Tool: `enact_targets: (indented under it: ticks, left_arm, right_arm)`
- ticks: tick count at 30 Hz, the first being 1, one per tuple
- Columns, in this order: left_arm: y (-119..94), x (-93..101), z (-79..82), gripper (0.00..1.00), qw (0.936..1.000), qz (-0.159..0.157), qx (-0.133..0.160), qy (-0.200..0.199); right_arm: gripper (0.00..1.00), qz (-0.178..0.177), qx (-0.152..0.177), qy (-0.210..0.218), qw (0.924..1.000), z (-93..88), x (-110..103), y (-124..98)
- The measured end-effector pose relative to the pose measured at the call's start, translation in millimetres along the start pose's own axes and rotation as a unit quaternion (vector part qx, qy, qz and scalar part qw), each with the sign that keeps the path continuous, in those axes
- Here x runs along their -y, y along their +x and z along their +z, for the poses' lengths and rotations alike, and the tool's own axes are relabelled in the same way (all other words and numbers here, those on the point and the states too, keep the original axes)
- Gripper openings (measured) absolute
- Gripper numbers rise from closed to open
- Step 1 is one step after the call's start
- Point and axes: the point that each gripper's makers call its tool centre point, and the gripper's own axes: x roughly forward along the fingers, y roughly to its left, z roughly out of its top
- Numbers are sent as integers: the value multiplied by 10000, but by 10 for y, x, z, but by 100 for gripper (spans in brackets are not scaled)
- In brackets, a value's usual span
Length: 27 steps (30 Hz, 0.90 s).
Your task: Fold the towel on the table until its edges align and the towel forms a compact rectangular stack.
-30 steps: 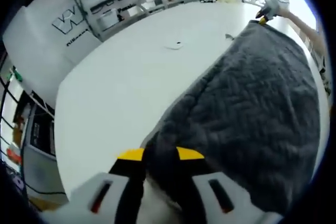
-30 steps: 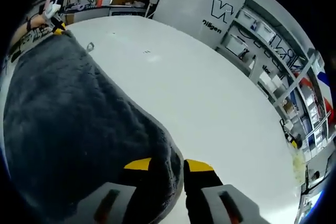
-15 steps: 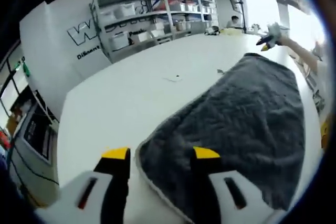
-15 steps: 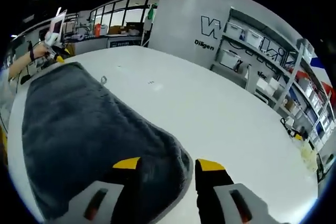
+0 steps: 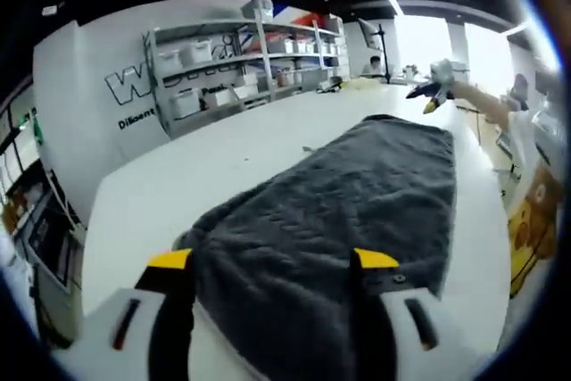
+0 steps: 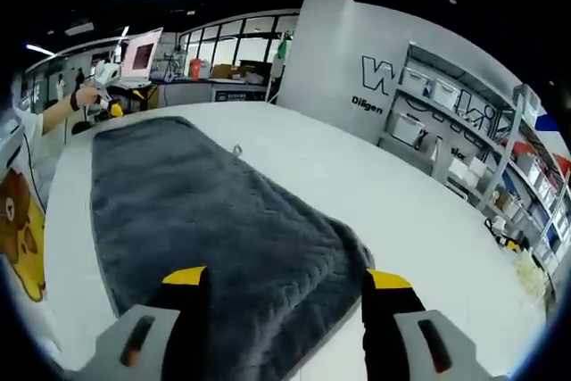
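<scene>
L gripper (image 5: 272, 260): two black fingers (image 5: 169, 310), each w/ yellow tip cap; lower down they widen into light grey housings, each w/ a narrow dark slot showing a reddish stripe. Small round screw/rivet on the right-hand housing near the yellow cap.

R gripper (image 6: 287, 278): same build — black fingers (image 6: 379, 327), yellow tips, grey bases w/ dark slots.

Each gripper also seen far off in the other's view: pale body, yellow tip, on a bare forearm; dark wristband in right gripper view. No sleeve discernible.
</scene>
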Motion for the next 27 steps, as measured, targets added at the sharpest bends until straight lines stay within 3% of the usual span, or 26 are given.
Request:
enact_targets:
  ticks: [4, 14, 19, 27]
  left_arm:
    - [-255, 225, -63, 78, 9996, 10, 286, -79]
    - [-646, 622, -185, 83, 9984, 85, 540, -135]
    - [-817, 766, -156, 83, 9955, 217, 849, -357]
    - [-965, 1016, -364, 88, 9930, 339, 884, -705]
  right_arm:
    - [80, 68, 122, 13, 9999, -25, -178, -161]
    - [89, 216, 271, 44, 9994, -228, -654, -392]
    - [90, 156, 418, 197, 9988, -309, -754, -504]
    - [96, -40, 500, 571, 9971, -470, -881, -705]
